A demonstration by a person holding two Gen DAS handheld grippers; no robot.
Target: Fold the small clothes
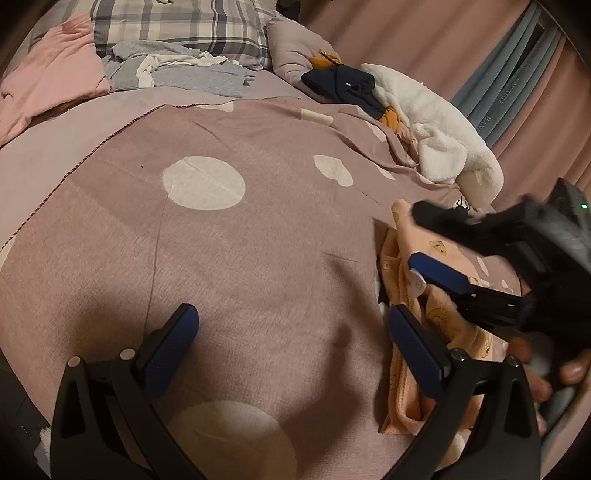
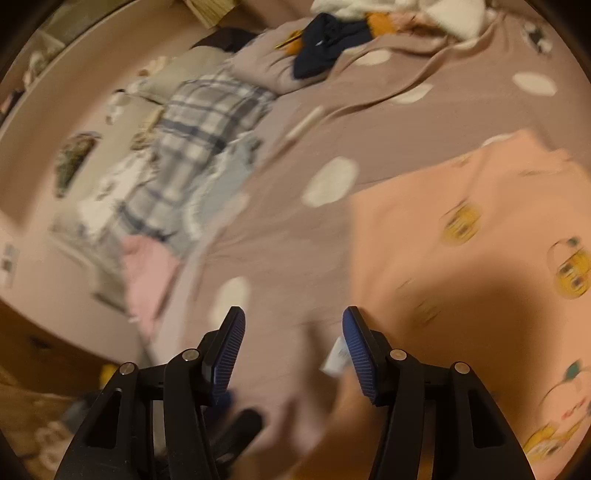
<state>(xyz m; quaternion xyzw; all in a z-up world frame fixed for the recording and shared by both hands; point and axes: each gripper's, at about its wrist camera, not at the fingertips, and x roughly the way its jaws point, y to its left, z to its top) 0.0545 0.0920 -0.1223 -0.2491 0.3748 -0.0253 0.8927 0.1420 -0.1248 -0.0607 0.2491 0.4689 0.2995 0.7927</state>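
Note:
A small peach garment with yellow bear prints [image 1: 439, 317] lies bunched on the mauve spotted blanket [image 1: 236, 258] at the right of the left wrist view. In the blurred right wrist view it [image 2: 461, 266] spreads over the right half. My left gripper [image 1: 291, 328] is open and empty above the blanket, its right finger [image 1: 417, 350] at the garment's left edge. My right gripper [image 2: 293, 332] is open, its right finger [image 2: 360, 350] over the garment's edge near a white label [image 2: 336, 356]. It also shows from outside in the left wrist view [image 1: 443, 280], over the garment.
At the head of the bed lie a plaid pillow [image 1: 184, 29], a pile of grey and white clothes [image 1: 177, 70], a pink garment [image 1: 51, 77], a navy garment [image 1: 343, 88] and a white fluffy blanket [image 1: 439, 140]. Pink curtains [image 1: 424, 40] hang behind.

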